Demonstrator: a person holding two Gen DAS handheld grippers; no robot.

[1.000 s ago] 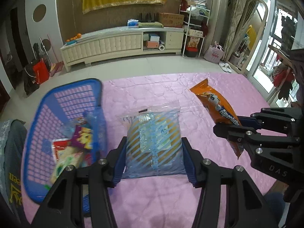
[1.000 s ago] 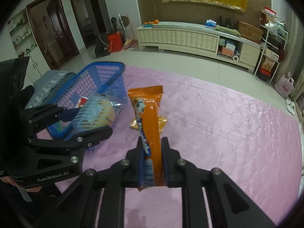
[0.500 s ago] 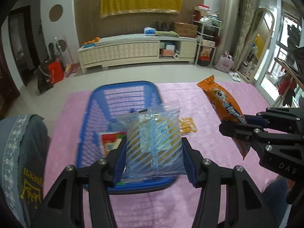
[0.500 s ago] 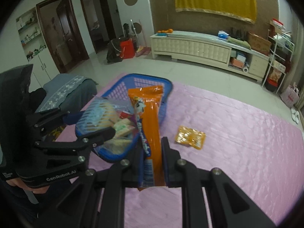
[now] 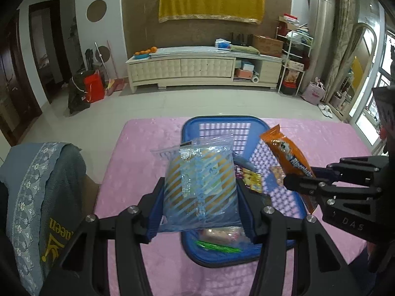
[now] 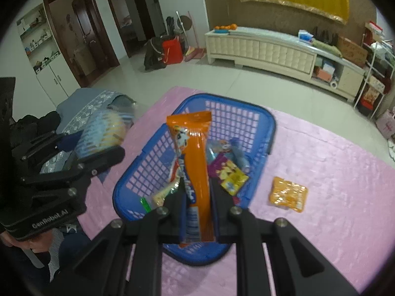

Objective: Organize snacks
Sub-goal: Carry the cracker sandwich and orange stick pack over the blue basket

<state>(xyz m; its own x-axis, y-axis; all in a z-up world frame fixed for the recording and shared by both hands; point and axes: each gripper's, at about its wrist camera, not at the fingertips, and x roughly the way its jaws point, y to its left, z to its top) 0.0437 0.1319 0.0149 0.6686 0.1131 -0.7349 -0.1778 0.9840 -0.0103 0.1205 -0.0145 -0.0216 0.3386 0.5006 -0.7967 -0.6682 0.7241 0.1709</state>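
Between my left gripper's [image 5: 200,203] fingers I have one striped clear bag of bread [image 5: 200,185] pinched by its sides, held above the blue basket [image 5: 223,121] so it can drop in. My right gripper [image 6: 198,218] is closed narrowly on one long orange packet [image 6: 195,160], also poised over that basket. Further out, one small orange pouch [image 6: 288,193] waits on the pink desk [image 6: 345,197], while several snacks I can't count lie in the basket

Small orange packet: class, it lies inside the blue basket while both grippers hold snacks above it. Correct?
Not quite. The small orange packet lies on the pink cloth, outside the blue basket, as the right wrist view shows. Both grippers do hold snacks above it.
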